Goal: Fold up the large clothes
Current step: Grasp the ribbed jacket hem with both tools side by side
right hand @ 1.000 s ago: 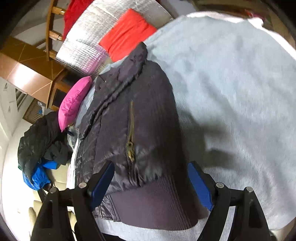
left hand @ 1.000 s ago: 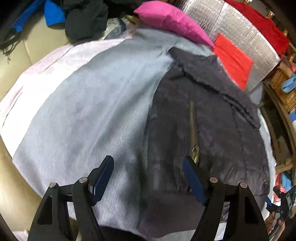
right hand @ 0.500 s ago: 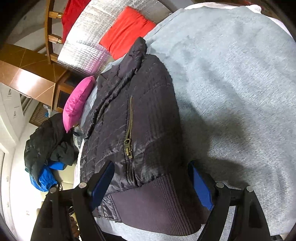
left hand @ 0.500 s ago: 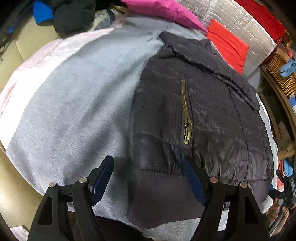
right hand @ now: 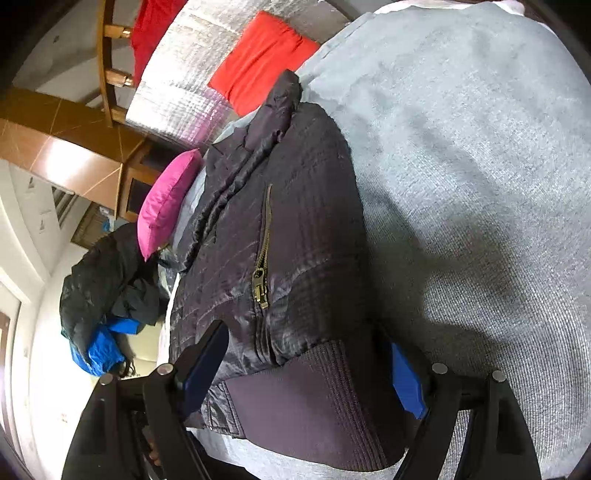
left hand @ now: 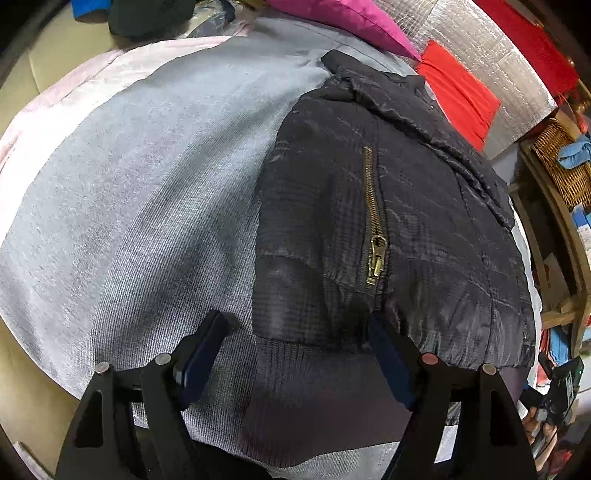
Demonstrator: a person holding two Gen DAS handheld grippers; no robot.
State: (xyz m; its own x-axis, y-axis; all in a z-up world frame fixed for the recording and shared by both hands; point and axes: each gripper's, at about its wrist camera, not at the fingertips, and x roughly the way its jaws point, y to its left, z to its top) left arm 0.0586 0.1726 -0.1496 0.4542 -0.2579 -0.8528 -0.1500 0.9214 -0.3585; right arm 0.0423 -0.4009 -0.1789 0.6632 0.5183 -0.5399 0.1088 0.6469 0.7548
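Note:
A dark quilted jacket (left hand: 388,229) with a brass zipper (left hand: 375,221) lies folded on a grey blanket (left hand: 129,192); its ribbed hem (left hand: 314,391) is nearest me. My left gripper (left hand: 295,354) is open, its jaws straddling the hem's left corner. In the right wrist view the jacket (right hand: 295,229) lies on the blanket (right hand: 480,166), and my right gripper (right hand: 306,369) is open, jaws on either side of the ribbed hem (right hand: 306,402). Neither gripper holds cloth.
A pink pillow (left hand: 343,18) and red cushion (left hand: 458,88) lie against a silver quilted panel (left hand: 491,48) at the back. A pile of dark and blue clothes (right hand: 103,295) lies to one side. A wicker basket (left hand: 557,155) and shelves stand on the right.
Both grippers have moved closer to the jacket's hem end, so the jacket fills more of each view. Both stayed open.

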